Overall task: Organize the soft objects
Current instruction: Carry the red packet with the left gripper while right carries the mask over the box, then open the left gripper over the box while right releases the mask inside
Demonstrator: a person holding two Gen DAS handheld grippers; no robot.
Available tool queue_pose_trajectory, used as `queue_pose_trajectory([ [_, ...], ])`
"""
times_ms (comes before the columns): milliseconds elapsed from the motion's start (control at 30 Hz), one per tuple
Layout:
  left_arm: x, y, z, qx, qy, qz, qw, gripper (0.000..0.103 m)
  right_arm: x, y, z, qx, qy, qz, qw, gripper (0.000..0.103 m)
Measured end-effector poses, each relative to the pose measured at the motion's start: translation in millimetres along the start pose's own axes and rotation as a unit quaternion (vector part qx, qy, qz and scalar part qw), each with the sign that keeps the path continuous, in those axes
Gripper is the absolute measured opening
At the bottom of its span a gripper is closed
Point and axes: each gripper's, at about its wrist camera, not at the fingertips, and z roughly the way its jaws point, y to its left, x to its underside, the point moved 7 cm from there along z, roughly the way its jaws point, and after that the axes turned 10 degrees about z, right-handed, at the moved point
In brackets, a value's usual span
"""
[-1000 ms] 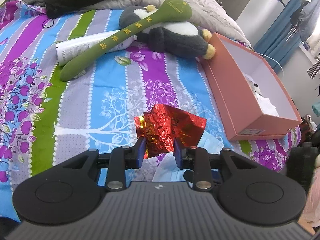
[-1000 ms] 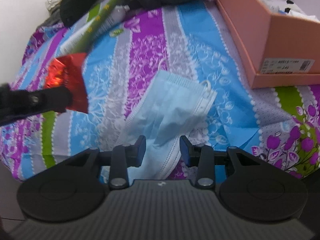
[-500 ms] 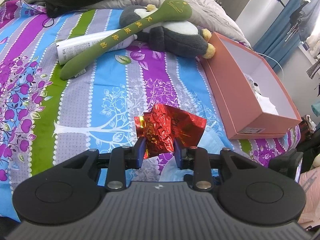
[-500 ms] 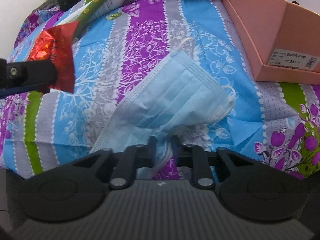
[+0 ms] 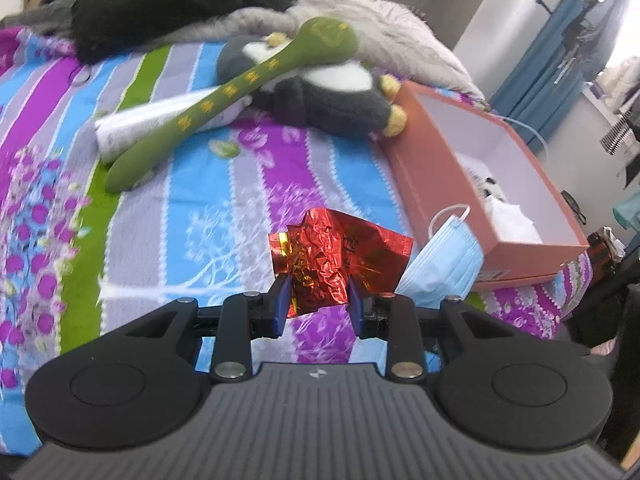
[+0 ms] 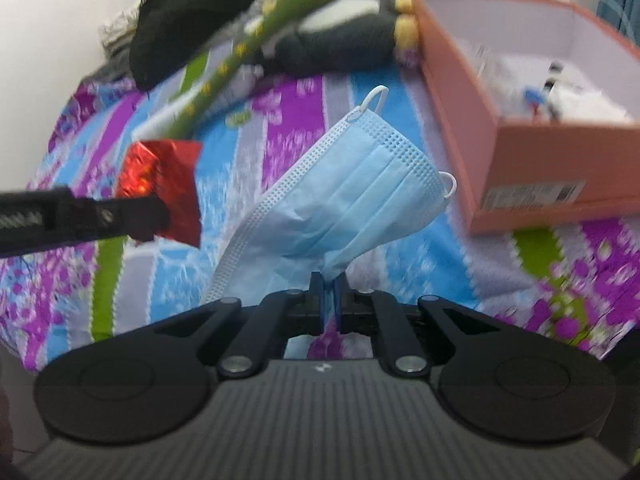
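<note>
On the striped bed (image 5: 168, 208), the left wrist view shows the left tool (image 5: 320, 300) clenched on a crumpled red foil wrapper (image 5: 340, 256), which sticks up from between the blue pads, clear of the bedspread. Just right of the wrapper hangs a blue face mask (image 5: 444, 268), its lower edge hidden behind the tool's own body, so what holds it cannot be told from here. Beyond it stands an open pink shoebox (image 5: 440, 184) with white items inside. Farther back a long green plush toy (image 5: 240, 92) lies across a white tube (image 5: 152, 128) and a grey-and-white stuffed penguin (image 5: 324, 96), with a black garment (image 5: 176, 4) behind them. This view alone takes in the blue curtain (image 5: 560, 60) and the room beyond the bed.

From the right wrist view, the grip on the mask is plain: the right tool (image 6: 329, 292) has just been closing and is now clamped on a gathered corner of the face mask (image 6: 344, 204), which fans upward from the pads, lifted off the bed (image 6: 280, 128). The left tool (image 6: 156, 220) enters from the left edge, seen side-on, carrying the foil wrapper (image 6: 164, 184) well left of the mask. The shoebox (image 6: 552, 172) sits to the right, its label facing the camera, and the green plush toy (image 6: 248, 44) lies blurred behind.
</note>
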Motion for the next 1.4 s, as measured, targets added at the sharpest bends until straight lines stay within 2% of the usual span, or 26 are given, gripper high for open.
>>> queue_pose_trajectory([
  [333,-69.9,-40.8,-13.4,0.023,-0.054,0.038,0.9976,0.035,-79.3,-16.4,-70.9,-0.007,-0.122,-0.007,0.992,0.009],
  [467,-98.4,-65.8,-14.5,0.035,-0.070,0.058,0.9953,0.035,-110.9,-34.1,-95.7,-0.010,-0.167,0.004,0.986,0.009],
  [633,-125.2,-96.7,-3.7,0.052,-0.076,0.078,0.9927,0.035,-142.9,-65.7,-111.3,0.009,-0.202,0.013,0.979,0.009],
  [800,-146.0,-130.5,24.8,0.059,-0.063,0.099,0.9913,0.035,-159.2,-101.0,-101.2,0.031,-0.195,0.027,0.980,0.009],
  [867,-151.2,-142.3,39.7,0.061,-0.054,0.105,0.9911,0.035,-162.8,-118.6,-90.4,0.045,-0.180,0.036,0.982,0.009],
  [1167,-159.3,-192.0,130.6,0.079,0.014,0.144,0.9863,0.035,-183.0,-187.4,-34.5,0.078,-0.138,0.071,0.985,0.010],
  [1400,-160.3,-212.7,186.1,0.087,0.047,0.153,0.9833,0.035,-171.0,-212.7,2.7,0.079,-0.095,0.083,0.989,0.011],
])
